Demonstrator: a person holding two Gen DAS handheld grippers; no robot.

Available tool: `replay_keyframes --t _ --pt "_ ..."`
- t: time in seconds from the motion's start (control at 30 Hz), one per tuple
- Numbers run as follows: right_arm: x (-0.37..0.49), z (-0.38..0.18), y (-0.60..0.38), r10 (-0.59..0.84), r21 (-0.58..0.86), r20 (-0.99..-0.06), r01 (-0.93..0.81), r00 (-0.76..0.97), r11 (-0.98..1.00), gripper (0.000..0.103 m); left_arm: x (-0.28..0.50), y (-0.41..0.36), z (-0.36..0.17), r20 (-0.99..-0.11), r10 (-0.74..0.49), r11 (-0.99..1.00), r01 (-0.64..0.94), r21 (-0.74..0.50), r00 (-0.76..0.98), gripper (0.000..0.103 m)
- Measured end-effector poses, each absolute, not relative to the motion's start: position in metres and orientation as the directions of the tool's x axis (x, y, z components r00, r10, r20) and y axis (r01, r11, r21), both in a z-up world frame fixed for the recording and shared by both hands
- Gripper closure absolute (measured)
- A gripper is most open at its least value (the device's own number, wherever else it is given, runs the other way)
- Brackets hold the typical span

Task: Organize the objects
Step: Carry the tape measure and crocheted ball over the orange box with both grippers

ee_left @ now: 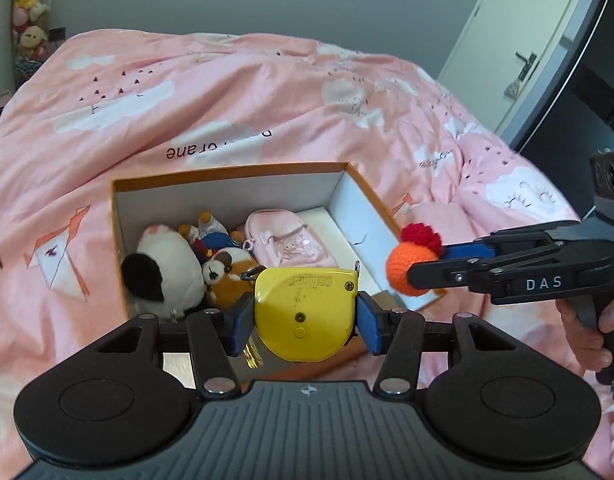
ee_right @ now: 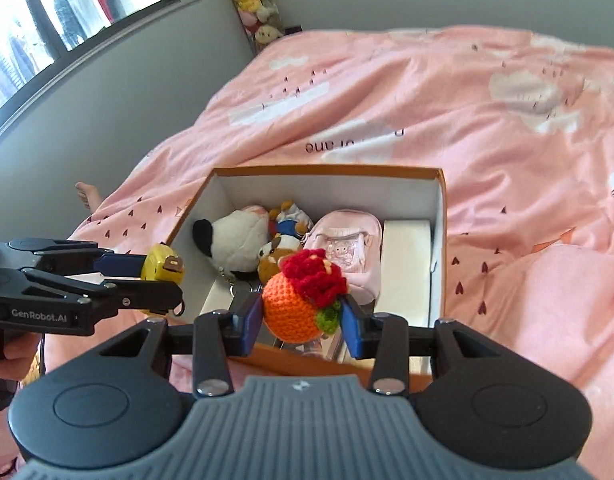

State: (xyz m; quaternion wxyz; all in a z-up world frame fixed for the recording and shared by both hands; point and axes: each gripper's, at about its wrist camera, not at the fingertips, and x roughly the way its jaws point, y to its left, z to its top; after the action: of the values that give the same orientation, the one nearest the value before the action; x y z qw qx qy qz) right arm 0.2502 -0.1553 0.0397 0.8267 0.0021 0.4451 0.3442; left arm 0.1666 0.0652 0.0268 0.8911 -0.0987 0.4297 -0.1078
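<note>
My left gripper (ee_left: pixel 305 320) is shut on a yellow tape measure (ee_left: pixel 305 312), held above the near edge of an orange cardboard box (ee_left: pixel 231 170) with white inner walls. My right gripper (ee_right: pixel 303 316) is shut on an orange crocheted ball (ee_right: pixel 293 310) with a red flower on top and a green bit below, held over the box's (ee_right: pixel 327 170) near side. Each gripper shows from the side in the other view: the right gripper (ee_left: pixel 411 270) with the orange ball (ee_left: pixel 407 268), the left gripper (ee_right: pixel 163 276) with the yellow tape measure (ee_right: pixel 163 266).
Inside the box lie a white and black plush (ee_left: pixel 167 270), a brown plush (ee_left: pixel 227 276), a small blue-clothed figure (ee_left: pixel 211 236), a pink mini backpack (ee_left: pixel 287 240) and a white foam block (ee_right: pixel 407 264). The box sits on a pink quilt (ee_left: pixel 227 92). A door (ee_left: pixel 519 40) stands at the right.
</note>
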Motion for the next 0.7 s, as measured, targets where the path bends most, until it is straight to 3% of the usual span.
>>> replay_keyframes --t 0.4,0.7 --pt "0.294 -0.03 -0.109 0.604 0.441 -0.787 -0.569 0.127 0.694 0.059 0.207 0.09 -0.026 -0.917 -0.169 0.985 0.087 -0.147 0.361 0.042" --pt "0.306 -0.043 -0.082 0.618 0.473 -0.785 -0.599 0.047 0.646 0.059 0.222 0.063 -0.044 -0.972 0.024 0.932 0.347 0.107 0.235 0.042"
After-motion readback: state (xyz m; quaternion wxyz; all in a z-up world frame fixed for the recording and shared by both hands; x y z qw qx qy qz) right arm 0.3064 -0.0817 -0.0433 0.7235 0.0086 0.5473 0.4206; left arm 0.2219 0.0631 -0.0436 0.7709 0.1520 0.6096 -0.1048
